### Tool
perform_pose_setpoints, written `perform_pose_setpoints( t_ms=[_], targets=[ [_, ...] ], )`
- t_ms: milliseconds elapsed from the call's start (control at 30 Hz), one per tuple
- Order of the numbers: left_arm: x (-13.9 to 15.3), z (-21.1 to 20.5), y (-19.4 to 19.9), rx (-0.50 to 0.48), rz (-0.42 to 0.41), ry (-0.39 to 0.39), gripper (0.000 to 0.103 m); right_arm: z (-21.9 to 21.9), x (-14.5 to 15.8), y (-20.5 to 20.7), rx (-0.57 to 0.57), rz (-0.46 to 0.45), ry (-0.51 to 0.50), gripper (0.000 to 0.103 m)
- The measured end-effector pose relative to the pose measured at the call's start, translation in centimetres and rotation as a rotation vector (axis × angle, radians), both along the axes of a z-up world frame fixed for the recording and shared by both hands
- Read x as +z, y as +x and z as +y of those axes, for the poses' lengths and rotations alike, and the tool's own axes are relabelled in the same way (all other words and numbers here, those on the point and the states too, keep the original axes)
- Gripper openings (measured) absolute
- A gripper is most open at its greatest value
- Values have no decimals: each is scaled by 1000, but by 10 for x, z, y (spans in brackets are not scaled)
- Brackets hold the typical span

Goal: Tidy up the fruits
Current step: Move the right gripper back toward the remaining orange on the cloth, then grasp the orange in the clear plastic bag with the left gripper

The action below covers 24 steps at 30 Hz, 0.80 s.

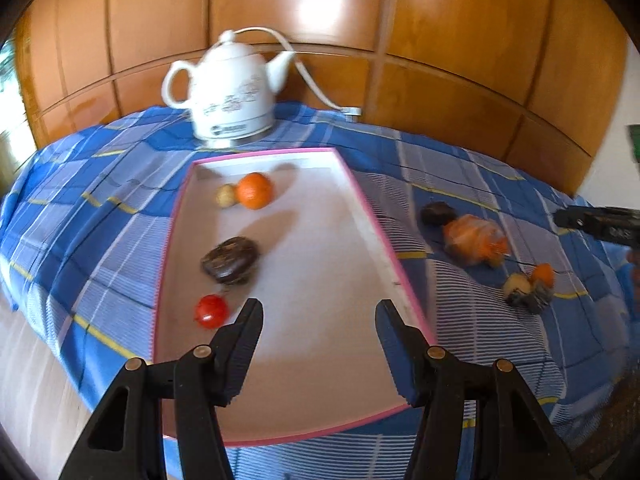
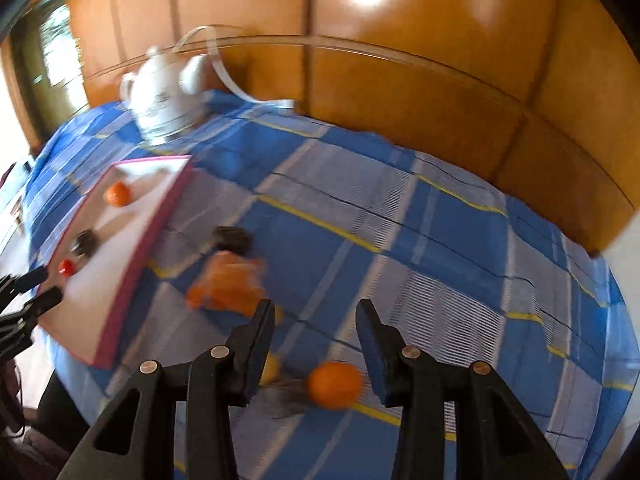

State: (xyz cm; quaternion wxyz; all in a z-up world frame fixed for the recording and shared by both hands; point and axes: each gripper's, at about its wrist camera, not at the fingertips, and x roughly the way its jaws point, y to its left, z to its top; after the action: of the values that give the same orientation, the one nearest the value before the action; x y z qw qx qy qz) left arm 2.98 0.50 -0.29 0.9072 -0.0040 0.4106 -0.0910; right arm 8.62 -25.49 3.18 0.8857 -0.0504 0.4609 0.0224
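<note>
My left gripper (image 1: 320, 312) is open and empty over the near end of a pink-rimmed white tray (image 1: 370, 216). The tray holds an orange (image 1: 254, 191), a small tan fruit (image 1: 226, 196), a dark brown fruit (image 1: 230, 260) and a red tomato (image 1: 211, 311). My right gripper (image 2: 316, 316) is open above the checked cloth. A small orange (image 2: 335, 385) lies on the cloth below its fingers, untouched. A yellowish fruit (image 2: 270, 368) is half hidden behind the left finger. Farther off lie an orange bagged fruit (image 2: 228, 284) and a dark fruit (image 2: 232, 238).
A white teapot-shaped kettle (image 1: 228, 96) with a cord stands behind the tray, against a wooden panelled wall (image 1: 440, 40). A blue checked cloth (image 2: 440, 260) covers the table. The left gripper (image 2: 46, 286) shows at the left edge of the right wrist view.
</note>
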Motion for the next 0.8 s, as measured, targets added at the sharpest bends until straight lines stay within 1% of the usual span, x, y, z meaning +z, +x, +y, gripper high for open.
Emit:
perform_pose_setpoints(
  t_ms=[67, 167, 233, 267, 300, 333, 367, 400, 500, 600, 700, 800],
  targets=[
    [2, -11, 1, -42, 3, 0, 59, -19, -5, 2, -56, 3, 7, 43],
    [4, -32, 5, -112, 14, 4, 61, -46, -17, 4, -132, 13, 84, 43],
    [4, -45, 11, -152, 36, -14, 62, -62, -26, 5, -193, 44, 140, 43],
    [5, -52, 15, -172, 50, -30, 63, -66, -26, 6, -211, 51, 147, 43],
    [5, -58, 19, -189, 62, -47, 65, -70, -24, 5, -221, 40, 162, 43],
    [5, -66, 26, -206, 79, -71, 68, -72, -21, 5, -222, 29, 174, 43],
    [5, -71, 29, -214, 88, -83, 73, -73, -19, 4, -223, 22, 184, 43],
    [5, -77, 33, -221, 94, -94, 76, -75, -18, 4, -226, 20, 198, 43],
    [3, -95, 51, -232, 123, -122, 78, -77, -18, 2, -231, 29, 232, 43],
    [-3, -113, 68, -245, 168, -146, 80, -73, -18, 4, -216, 35, 236, 43],
    [-11, -130, 87, -235, 205, -151, 81, -71, -19, 5, -203, 43, 247, 43],
    [-17, -140, 100, -226, 227, -173, 81, -73, -20, 5, -209, 51, 254, 43]
  ],
)
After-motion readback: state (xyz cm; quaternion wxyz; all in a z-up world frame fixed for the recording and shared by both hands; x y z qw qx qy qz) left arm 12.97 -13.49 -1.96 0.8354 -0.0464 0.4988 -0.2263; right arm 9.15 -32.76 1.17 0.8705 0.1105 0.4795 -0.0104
